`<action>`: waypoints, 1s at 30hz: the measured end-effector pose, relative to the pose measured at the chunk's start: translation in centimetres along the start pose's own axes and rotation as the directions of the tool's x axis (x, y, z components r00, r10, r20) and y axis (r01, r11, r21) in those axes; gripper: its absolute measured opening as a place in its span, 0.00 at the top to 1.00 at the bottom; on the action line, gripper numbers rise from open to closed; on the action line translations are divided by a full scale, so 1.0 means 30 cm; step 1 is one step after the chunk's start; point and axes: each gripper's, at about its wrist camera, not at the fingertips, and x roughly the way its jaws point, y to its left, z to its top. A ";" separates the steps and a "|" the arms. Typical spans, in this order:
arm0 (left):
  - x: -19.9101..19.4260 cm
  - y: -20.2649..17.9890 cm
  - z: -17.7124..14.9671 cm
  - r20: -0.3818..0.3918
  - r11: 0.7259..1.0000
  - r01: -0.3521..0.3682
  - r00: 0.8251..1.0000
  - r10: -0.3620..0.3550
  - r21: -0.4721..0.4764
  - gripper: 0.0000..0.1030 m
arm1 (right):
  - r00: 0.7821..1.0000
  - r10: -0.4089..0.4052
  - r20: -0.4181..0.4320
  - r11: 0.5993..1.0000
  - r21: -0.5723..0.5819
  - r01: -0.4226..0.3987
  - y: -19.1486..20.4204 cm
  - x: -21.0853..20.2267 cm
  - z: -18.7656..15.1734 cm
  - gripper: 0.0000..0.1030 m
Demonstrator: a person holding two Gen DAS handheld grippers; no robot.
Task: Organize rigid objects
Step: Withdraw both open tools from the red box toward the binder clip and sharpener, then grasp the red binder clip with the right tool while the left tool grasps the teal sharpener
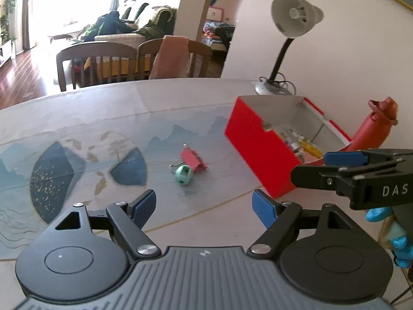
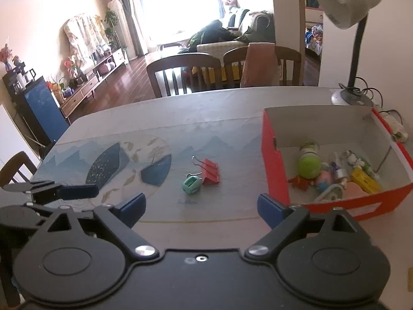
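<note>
2 loose items left on the mat: a red metal binder clip (image 2: 211, 173) with wire handles, lying flat, and a small mint-green plastic ball-shaped piece (image 2: 191, 184) touching its near-left corner. Both sit on the blue-and-grey printed table mat (image 2: 124, 165), well apart from the open red cardboard box (image 2: 275, 165) to their right. The box already holds a jumble of small rigid things, among them a green ball-topped bottle (image 2: 309, 164) and a yellow block (image 2: 365, 180); so I judge the sort mostly done, with these 2 pending.

My right gripper (image 2: 201, 208) hangs short of the pair, jaws spread wide, nothing between the blue pads. My left gripper (image 1: 204, 206) likewise: wide open, empty, aimed at the same 2 items from the near side. In the left view the right gripper shows side-on at the right edge, near the box corner.

Step in hand, as I read it: approach for the next pick. Next move calls for going forward and down, straddling 1 item only, probably the green piece since it is nearer, without nudging the clip. Behind the box stands a grey desk lamp (image 2: 346, 5).
</note>
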 end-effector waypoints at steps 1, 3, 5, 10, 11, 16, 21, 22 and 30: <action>0.010 0.010 -0.003 0.000 1.000 -0.003 1.000 0.003 -0.006 0.21 | 1.000 0.003 -0.006 1.000 -0.006 -0.003 0.004 0.022 0.009 0.09; 0.036 0.029 -0.009 -0.001 1.000 -0.009 1.000 0.009 -0.021 0.21 | 1.000 0.004 -0.020 1.000 -0.016 -0.004 0.008 0.064 0.023 0.09; 0.063 0.041 -0.015 0.007 0.999 -0.025 1.000 0.025 -0.033 0.21 | 0.999 0.003 -0.038 1.000 -0.027 -0.004 0.010 0.111 0.037 0.09; 0.149 0.059 -0.021 0.013 0.997 -0.064 0.998 0.064 -0.047 0.21 | 0.997 0.012 -0.082 0.998 -0.060 -0.017 0.010 0.238 0.068 0.09; 0.168 0.061 -0.021 0.013 0.996 -0.070 0.997 0.071 -0.050 0.21 | 0.996 0.009 -0.087 0.998 -0.065 -0.015 0.008 0.264 0.075 0.09; 0.268 0.068 -0.014 0.004 0.993 -0.098 0.995 0.098 -0.068 0.21 | 0.992 0.025 -0.125 0.997 -0.066 -0.033 -0.010 0.386 0.104 0.10; 0.362 0.072 -0.012 -0.023 0.990 -0.121 0.993 0.119 -0.074 0.21 | 0.986 0.041 -0.160 0.997 -0.052 -0.050 -0.024 0.488 0.114 0.12; 0.380 0.073 -0.011 -0.027 0.989 -0.124 0.992 0.122 -0.075 0.21 | 0.985 0.044 -0.167 0.997 -0.053 -0.053 -0.026 0.508 0.116 0.13; 0.486 0.080 -0.007 -0.038 0.984 -0.154 0.988 0.151 -0.094 0.21 | 0.979 0.035 -0.201 0.998 -0.043 -0.045 -0.054 0.637 0.124 0.25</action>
